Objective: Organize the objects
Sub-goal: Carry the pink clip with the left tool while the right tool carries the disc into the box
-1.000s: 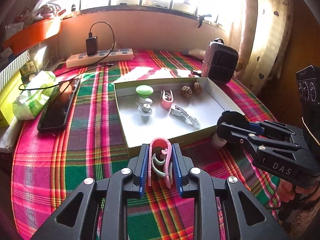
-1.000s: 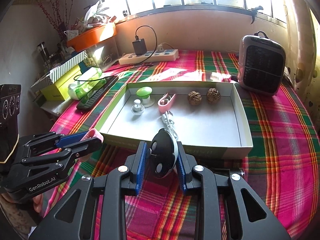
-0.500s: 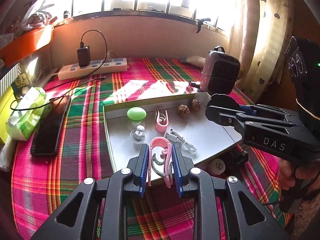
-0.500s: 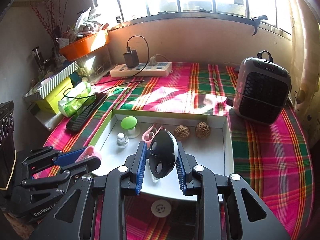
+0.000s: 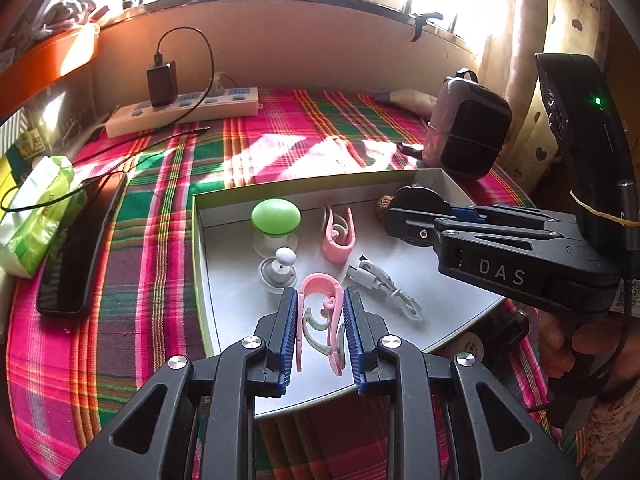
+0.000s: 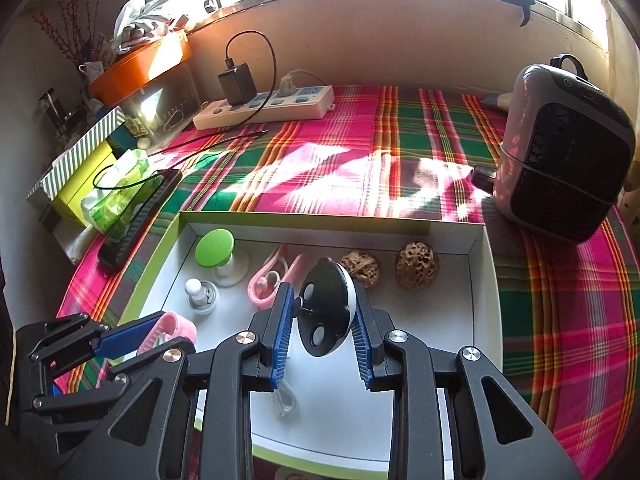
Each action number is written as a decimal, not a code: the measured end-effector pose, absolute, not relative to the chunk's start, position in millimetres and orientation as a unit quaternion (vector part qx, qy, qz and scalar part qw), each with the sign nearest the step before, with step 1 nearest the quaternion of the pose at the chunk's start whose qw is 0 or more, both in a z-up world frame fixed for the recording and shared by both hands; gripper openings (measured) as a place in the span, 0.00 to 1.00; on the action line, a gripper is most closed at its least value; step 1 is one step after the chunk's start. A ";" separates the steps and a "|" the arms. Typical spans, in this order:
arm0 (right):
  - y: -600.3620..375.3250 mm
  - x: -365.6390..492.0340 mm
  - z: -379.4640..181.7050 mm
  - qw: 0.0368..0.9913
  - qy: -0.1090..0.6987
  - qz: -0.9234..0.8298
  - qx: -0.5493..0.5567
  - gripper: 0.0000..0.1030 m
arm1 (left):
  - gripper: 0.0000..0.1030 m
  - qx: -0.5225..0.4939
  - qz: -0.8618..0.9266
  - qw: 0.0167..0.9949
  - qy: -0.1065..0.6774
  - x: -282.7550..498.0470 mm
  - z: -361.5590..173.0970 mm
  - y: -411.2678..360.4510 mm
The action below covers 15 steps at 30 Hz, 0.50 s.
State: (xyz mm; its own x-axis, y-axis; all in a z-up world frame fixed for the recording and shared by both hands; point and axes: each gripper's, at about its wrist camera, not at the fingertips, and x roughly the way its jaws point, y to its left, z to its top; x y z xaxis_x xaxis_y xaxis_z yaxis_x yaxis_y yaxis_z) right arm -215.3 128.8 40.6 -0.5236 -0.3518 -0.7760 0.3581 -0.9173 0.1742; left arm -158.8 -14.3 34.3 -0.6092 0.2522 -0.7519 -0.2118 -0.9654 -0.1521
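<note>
Both grippers are loaded and hang over the white tray [image 6: 486, 264] on the plaid tablecloth [image 6: 432, 136]: my left gripper [image 5: 320, 320] is clamped on a pink clip [image 5: 320, 300], my right gripper [image 6: 322, 316] is clamped on a black-and-white round gadget [image 6: 326, 308], pads pressing it from both sides. I judge the step as the drop-off into the tray. To do it well I want each piece low over a bare patch of tray floor before I let the jaws go, right one toward the empty near-right area, left one clear of the white cable [image 5: 382, 284] and the small white knob piece [image 5: 280, 268] just ahead of it. Dropping from height risks the round gadget rolling into the two walnuts [image 6: 416, 266], so I would lower first and release one hand at a time. Clip is springy, could flick when freed. Left wrist view shows the person's hand on the right gripper's handle at the right edge, plus a small round thing on the cloth just under the tray's near edge; it hides most of the walnuts behind the right gripper. Right wrist view shows both walnuts clearly, the second pink clip [image 6: 268, 280], the green-capped piece [image 6: 214, 246], the heater [image 6: 564, 152] well apart, and the bare tray floor at right that I need.
</note>
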 end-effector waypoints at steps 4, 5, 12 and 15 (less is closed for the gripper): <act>125.0 -218.2 34.2 0.208 0.007 -0.868 0.451 0.29 | 0.21 -0.430 0.893 0.128 -0.025 -163.2 29.3 -14.1; 124.4 -218.9 32.7 0.208 0.007 -0.867 0.453 0.29 | 0.21 -0.431 0.893 0.127 -0.023 -163.8 28.8 -13.7; 119.1 -224.7 25.3 0.207 0.013 -0.862 0.462 0.29 | 0.21 -0.437 0.891 0.125 -0.019 -168.1 23.9 -12.2; 117.7 -226.1 24.4 0.205 0.018 -0.863 0.461 0.29 | 0.21 -0.440 0.889 0.121 -0.021 -170.0 21.1 -12.5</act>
State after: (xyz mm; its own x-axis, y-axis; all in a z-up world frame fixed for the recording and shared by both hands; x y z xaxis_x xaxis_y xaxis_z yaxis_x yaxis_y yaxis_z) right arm -226.1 117.7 24.4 -0.4900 -0.3379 -0.8036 0.3704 -0.9152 0.1590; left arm -170.0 -12.5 21.1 -0.5828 0.2339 -0.7783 -0.1970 -0.9698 -0.1439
